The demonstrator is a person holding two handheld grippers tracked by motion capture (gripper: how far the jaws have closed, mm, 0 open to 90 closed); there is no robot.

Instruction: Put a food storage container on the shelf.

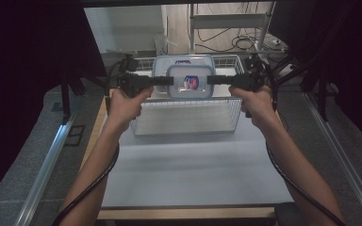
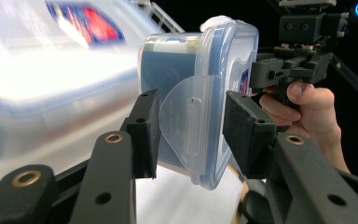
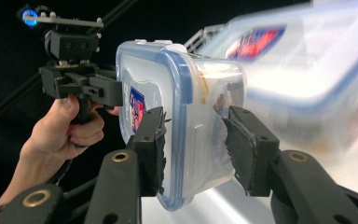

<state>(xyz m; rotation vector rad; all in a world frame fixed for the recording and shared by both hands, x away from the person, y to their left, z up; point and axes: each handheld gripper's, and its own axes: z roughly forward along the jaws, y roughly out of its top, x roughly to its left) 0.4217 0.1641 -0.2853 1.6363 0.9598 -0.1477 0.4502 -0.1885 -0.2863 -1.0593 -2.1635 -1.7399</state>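
My left gripper and right gripper each pinched side flap of small clear plastic box with blue-rimmed lid, held above white wire basket. Box felt light, hard, slippery. Flaps bendy; better squeeze gently.

Clear box – blue-rimmed lid, red-and-blue label, black claws, white wire basket, pale grey table

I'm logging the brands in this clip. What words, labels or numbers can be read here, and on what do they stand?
No text is legible.
Small box lid: a red and blue label, too small to read.
Large box lid: a red and blue label, blurred.
Each claw, left claw and right claw: no markings.
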